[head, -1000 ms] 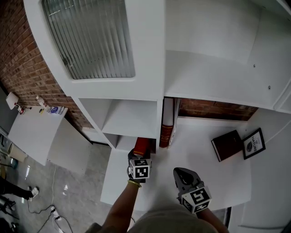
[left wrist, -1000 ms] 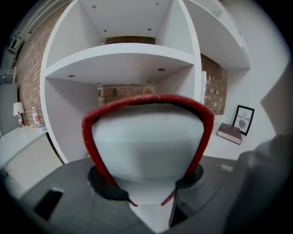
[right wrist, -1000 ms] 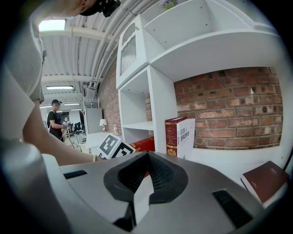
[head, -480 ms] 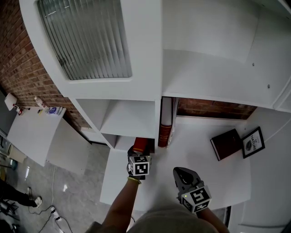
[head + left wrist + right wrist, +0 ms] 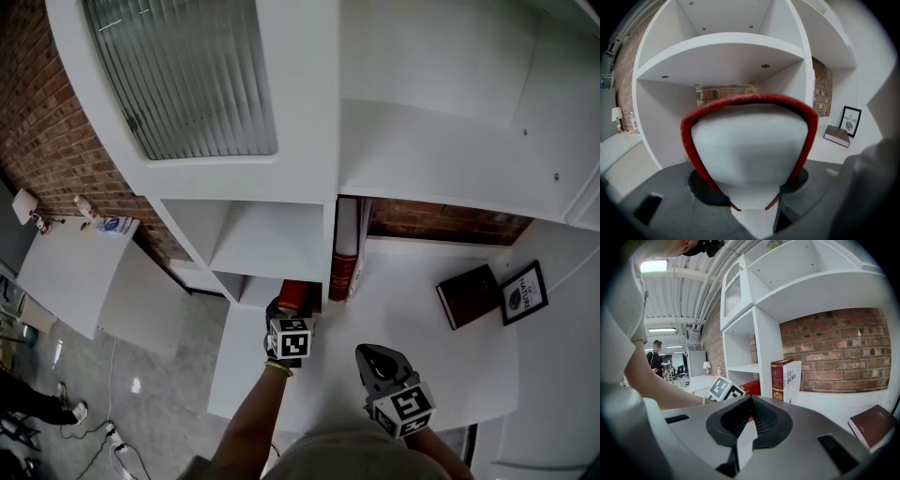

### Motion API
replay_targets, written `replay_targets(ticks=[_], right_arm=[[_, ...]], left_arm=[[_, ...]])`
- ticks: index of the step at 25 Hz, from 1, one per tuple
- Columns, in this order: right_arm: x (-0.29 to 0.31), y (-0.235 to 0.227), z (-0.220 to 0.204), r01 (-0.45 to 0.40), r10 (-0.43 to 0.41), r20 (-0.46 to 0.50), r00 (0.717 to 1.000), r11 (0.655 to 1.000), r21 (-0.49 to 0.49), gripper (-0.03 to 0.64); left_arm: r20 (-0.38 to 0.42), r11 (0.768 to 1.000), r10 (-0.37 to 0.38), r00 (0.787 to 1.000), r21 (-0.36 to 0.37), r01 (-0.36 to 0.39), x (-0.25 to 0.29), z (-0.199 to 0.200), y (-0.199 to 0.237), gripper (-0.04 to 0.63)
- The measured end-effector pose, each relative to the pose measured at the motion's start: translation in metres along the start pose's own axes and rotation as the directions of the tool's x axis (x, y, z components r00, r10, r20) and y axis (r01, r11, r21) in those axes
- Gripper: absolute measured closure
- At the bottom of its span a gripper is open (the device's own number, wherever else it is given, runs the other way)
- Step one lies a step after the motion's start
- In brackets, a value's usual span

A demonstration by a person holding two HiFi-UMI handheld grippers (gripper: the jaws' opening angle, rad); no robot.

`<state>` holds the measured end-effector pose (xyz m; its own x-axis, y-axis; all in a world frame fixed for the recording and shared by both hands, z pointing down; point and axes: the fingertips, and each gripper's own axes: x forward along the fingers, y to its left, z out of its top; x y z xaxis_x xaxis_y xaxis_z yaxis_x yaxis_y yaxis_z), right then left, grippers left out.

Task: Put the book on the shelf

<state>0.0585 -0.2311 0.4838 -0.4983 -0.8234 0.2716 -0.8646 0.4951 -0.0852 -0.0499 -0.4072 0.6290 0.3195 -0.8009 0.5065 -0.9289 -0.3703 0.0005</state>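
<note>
White shelf unit on brick wall: left gripper fingers clamp the red book at its front edge; right gripper fingers closed, empty.

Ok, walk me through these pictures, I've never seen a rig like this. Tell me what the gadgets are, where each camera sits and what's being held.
There is no robot here: a person holds a two-jaw gripper in each hand. The head view comes from a camera on the person's head, looking steeply down. The other two cameras ride on the grippers and look along their jaws. The left gripper is clamped on a red book, facing the open compartments. The right gripper is shut and empty. On the white shelf, two books stand upright, and a brown book lies flat beside a framed picture.
</note>
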Motion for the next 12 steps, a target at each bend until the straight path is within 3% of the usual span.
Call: replay_targets(ticks=[2, 4, 5, 12], right_arm=[[-0.002, 0.0, 0.0, 0.002, -0.002, -0.001, 1.0, 1.0, -0.002, 0.611], [-0.003, 0.001, 0.0, 0.003, -0.003, 0.0, 1.0, 1.0, -0.001, 0.611], [-0.004, 0.001, 0.0, 0.004, -0.004, -0.001, 1.0, 1.0, 0.0, 0.611], [-0.005, 0.006, 0.0, 0.003, -0.003, 0.009, 1.0, 1.0, 0.002, 0.611]], left_arm=[[-0.018, 1.0, -0.006, 1.0, -0.004, 0.006, 0.001, -0.004, -0.001, 0.35], [-0.029, 0.999, -0.02, 0.999, -0.032, 0.02, 0.003, -0.009, -0.001, 0.254], [-0.028, 0.999, -0.025, 0.999, -0.044, 0.024, 0.002, -0.011, -0.001, 0.238], [-0.037, 0.998, -0.039, 0.999, -0.045, 0.037, -0.006, -0.017, -0.002, 0.222]])
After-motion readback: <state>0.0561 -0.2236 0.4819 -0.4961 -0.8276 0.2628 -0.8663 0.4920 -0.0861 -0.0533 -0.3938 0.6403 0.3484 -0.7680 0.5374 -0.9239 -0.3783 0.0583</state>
